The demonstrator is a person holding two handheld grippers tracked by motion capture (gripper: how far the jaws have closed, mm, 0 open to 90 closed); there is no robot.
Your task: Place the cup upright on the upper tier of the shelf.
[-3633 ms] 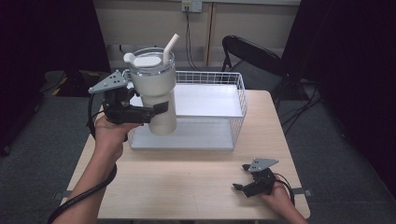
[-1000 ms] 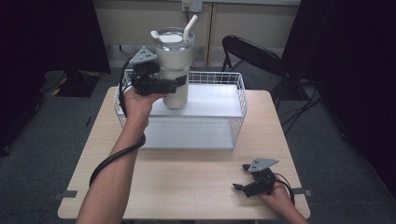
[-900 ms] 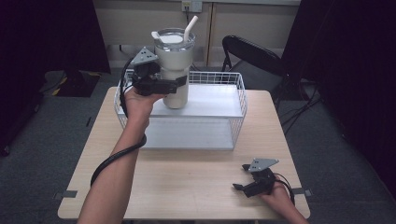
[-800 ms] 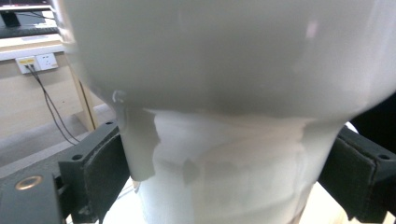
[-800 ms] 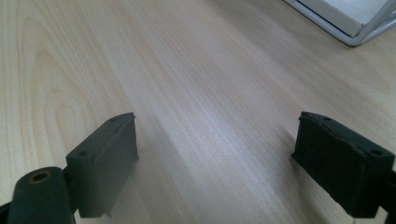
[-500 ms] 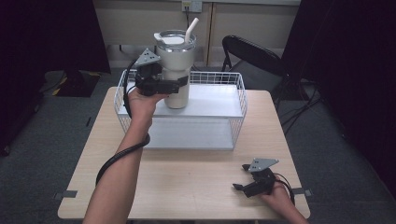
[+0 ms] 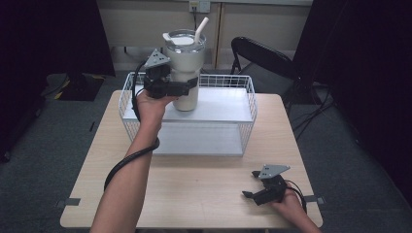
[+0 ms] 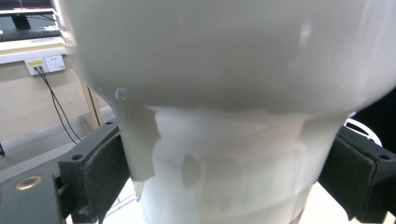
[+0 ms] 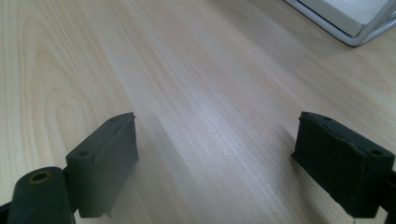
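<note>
From above, my left gripper (image 7: pixel 182 87) clamps the upright white tumbler (image 7: pixel 184 73) over the wire rack (image 7: pixel 248 104) shelf's back-left corner. Along its jaws, the tumbler (image 8: pixel 224 140) sits between both pads. My right gripper (image 9: pixel 229 163) rests wide open, empty, on the table (image 9: pixel 187 70).

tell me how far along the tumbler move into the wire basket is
Done: the white tumbler with its straw is upright over the back of the wire basket, its base at or just above the white tray; contact is unclear. In hand: the left gripper is shut on its narrow lower body, pads on both sides. Left: confirm it is seated, open and withdraw. The right gripper rests open on the table.
</note>
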